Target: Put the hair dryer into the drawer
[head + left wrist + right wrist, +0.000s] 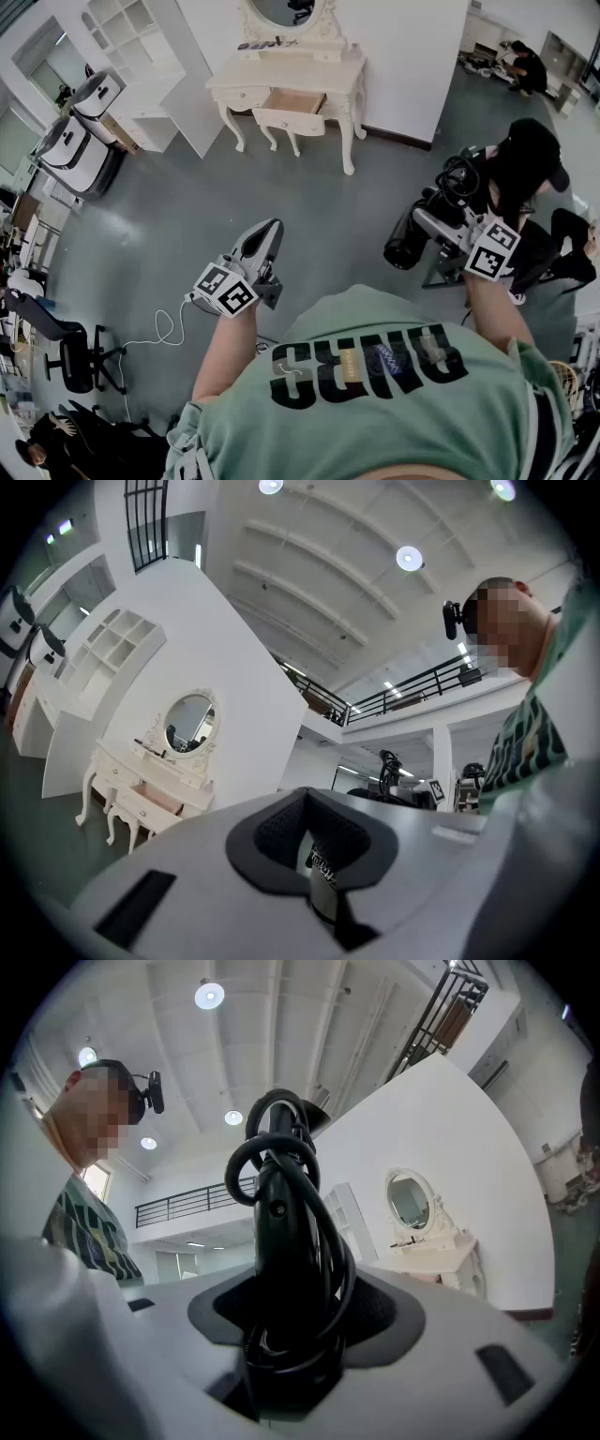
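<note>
The black hair dryer [407,244], its cord looped round the handle [281,1232], sits between the jaws of my right gripper [442,223], which is shut on it at the right of the head view. In the right gripper view the handle stands upright out of the right gripper [289,1340]. My left gripper [262,238] is held out in front of me, shut with nothing in it, and shows as one grey wedge [314,855]. The white dressing table [281,73] stands far ahead against the wall with its drawer [292,102] pulled open.
A white shelf unit [141,37] stands left of the table, with white cases [80,131] further left. A black office chair [70,352] and a white cable [161,328] are on the grey floor at my left. A person in black [527,159] crouches at my right.
</note>
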The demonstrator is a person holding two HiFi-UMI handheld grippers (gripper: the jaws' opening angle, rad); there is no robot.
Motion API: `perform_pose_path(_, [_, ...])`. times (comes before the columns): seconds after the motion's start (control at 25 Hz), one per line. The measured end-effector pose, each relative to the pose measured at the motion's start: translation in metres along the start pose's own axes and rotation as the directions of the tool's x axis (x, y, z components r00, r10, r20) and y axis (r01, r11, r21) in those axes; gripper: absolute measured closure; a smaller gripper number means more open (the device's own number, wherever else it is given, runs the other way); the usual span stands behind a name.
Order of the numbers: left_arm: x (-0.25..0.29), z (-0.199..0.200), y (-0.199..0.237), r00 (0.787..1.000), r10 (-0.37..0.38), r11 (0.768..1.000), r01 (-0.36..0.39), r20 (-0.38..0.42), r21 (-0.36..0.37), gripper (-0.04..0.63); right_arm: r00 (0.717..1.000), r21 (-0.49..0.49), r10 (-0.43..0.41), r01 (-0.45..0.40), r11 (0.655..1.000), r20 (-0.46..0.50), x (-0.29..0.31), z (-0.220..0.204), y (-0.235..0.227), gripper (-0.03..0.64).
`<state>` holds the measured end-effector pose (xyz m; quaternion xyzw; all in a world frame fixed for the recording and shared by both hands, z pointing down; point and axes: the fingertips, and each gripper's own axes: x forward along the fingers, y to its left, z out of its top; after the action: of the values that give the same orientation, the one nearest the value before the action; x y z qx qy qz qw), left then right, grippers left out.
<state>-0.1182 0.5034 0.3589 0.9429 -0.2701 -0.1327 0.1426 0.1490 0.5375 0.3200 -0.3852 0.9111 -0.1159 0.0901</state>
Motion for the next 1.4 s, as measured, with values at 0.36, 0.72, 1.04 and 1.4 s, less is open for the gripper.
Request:
perform_pose_path(0.36, [0.011,-0.001,-0.008,1.0,-0.008,1.0,0.008,0.003,0.003,0.588,1.0,-0.003,-0.002,0.002,1.0,0.011,-0.008,0.005,-0.007,0.38])
perform_pose_path(0.72, [0.033,-0.007,-0.024,1.0,0.0,1.0,0.0,0.006,0.014,0.588,1.0,0.0,0.003,-0.003,1.0,0.003,-0.029,0.014,-0.023,0.379])
perform_pose_path(1.04, [0.058,-0.019,-0.039,1.0,-0.015,1.0,0.015,-0.001,0.017,0.588,1.0,-0.027,-0.003,0.003,1.0,-0.014,-0.044,0.021,-0.038,0.379])
perform_pose_path(1.4, [0.083,-0.025,0.002,1.0,-0.025,1.0,0.025,-0.014,-0.005,0.588,1.0,-0.013,-0.019,0.018,1.0,-0.025,-0.014,0.012,-0.07,0.379])
